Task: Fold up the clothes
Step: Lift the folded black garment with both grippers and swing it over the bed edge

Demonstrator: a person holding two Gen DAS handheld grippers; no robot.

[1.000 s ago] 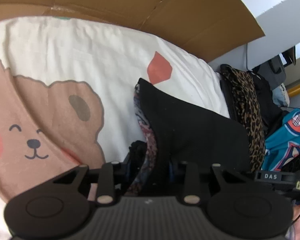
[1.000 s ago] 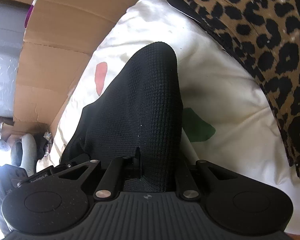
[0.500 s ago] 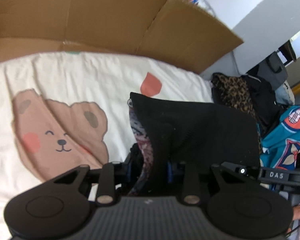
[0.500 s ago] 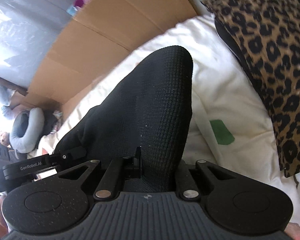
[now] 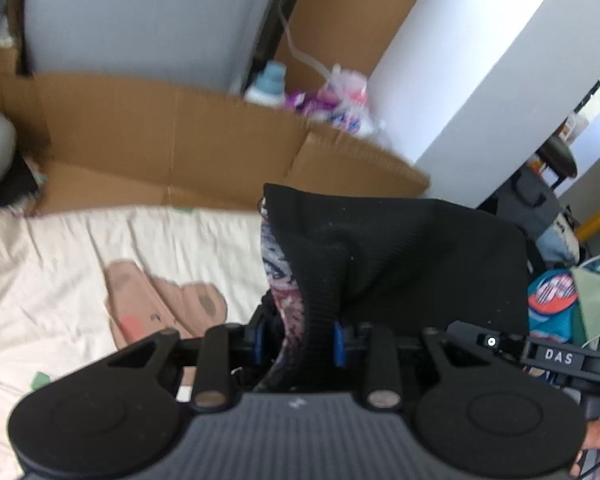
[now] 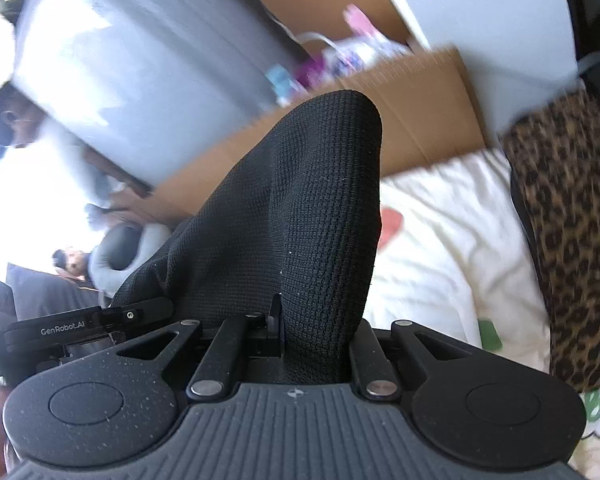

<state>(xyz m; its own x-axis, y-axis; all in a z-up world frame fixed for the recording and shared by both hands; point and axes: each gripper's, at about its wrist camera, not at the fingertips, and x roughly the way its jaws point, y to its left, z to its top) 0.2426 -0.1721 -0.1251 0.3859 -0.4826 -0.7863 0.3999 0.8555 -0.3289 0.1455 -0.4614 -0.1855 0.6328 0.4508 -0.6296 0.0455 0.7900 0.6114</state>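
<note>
A black waffle-knit garment (image 5: 400, 256) with a patterned lining is held clear of the cream bear-print bed sheet (image 5: 80, 264), one edge clamped in the left claw (image 5: 298, 340) and another edge pinched in the nearly closed right claw (image 6: 300, 332), so that the cloth is stretched between the two. The step in hand is judged to be the lift and spread before a fold. Next, the garment is probably to be laid flat on the sheet, beside the leopard-print fabric (image 6: 568, 232), with both edges kept taut and level.
</note>
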